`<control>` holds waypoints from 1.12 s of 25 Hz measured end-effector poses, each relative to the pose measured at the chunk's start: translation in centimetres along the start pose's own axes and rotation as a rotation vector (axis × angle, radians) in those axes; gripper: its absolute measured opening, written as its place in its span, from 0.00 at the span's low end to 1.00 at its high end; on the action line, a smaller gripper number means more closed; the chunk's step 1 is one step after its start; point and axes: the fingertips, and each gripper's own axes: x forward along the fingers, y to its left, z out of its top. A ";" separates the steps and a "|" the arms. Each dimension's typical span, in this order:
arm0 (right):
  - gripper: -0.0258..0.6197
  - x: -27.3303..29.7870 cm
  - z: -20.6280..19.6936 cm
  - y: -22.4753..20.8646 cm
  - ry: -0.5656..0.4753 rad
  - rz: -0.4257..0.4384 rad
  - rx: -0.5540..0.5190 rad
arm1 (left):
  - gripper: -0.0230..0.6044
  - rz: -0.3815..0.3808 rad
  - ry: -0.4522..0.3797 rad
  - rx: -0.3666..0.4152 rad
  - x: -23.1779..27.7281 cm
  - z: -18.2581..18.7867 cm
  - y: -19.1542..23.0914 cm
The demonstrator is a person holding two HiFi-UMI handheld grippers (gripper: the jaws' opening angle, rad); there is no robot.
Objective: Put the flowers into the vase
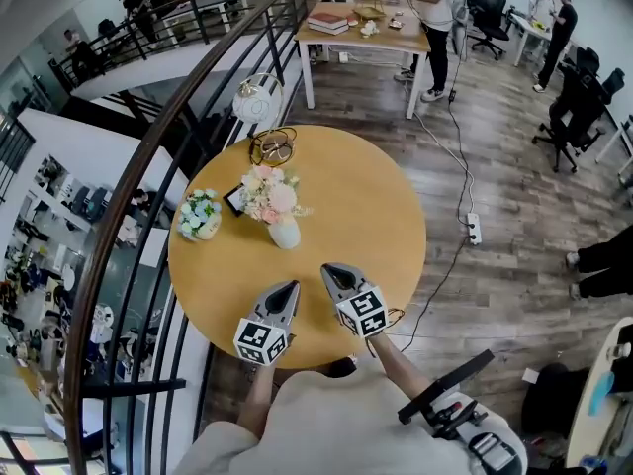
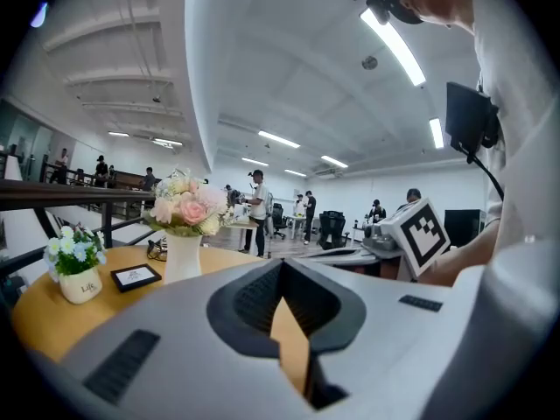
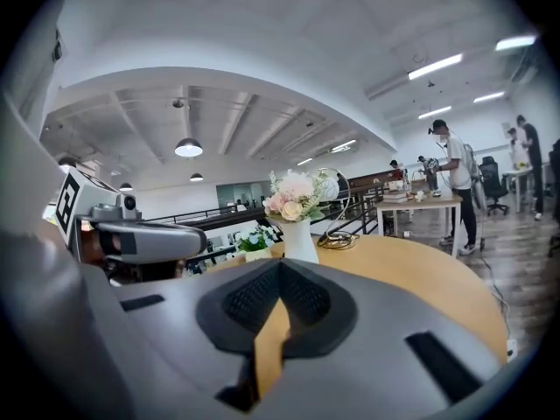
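Observation:
A white vase (image 1: pixel 284 233) stands left of the middle of the round wooden table (image 1: pixel 376 206), with pink and cream flowers (image 1: pixel 269 194) in it. Both grippers hover over the table's near edge and point at the vase. My left gripper (image 1: pixel 289 289) is shut with nothing in it, and so is my right gripper (image 1: pixel 327 270). In the left gripper view the vase (image 2: pixel 182 257) and its flowers (image 2: pixel 185 206) rise beyond the left gripper (image 2: pixel 281 266). In the right gripper view the vase (image 3: pixel 300 241) with the flowers (image 3: pixel 295 194) stands straight ahead of the right gripper (image 3: pixel 280 269).
A small pot of blue and white flowers (image 1: pixel 199 216) and a black-framed card (image 1: pixel 234 200) sit left of the vase. A wire ring ornament (image 1: pixel 272 146) lies at the table's far edge. A dark railing (image 1: pixel 158 156) runs close by on the left. Desks and people stand beyond.

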 end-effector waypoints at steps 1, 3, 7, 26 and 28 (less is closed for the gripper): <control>0.05 -0.4 -0.2 0.4 0.001 -0.003 -0.001 | 0.05 -0.012 -0.005 0.005 -0.1 0.0 -0.5; 0.05 -1.4 -0.7 1.1 0.002 -0.013 0.001 | 0.05 -0.030 -0.014 0.016 -0.5 0.1 -1.3; 0.05 -2.5 -0.8 2.0 -0.005 -0.052 0.025 | 0.05 -0.053 -0.040 0.033 -2.2 0.8 -1.9; 0.05 -10.7 -6.1 16.4 0.025 -0.187 0.065 | 0.05 -0.105 -0.046 -0.034 -18.5 -4.0 -5.7; 0.05 -11.7 -6.1 16.9 0.028 -0.183 0.057 | 0.05 -0.102 -0.052 -0.036 -19.0 -3.9 -6.8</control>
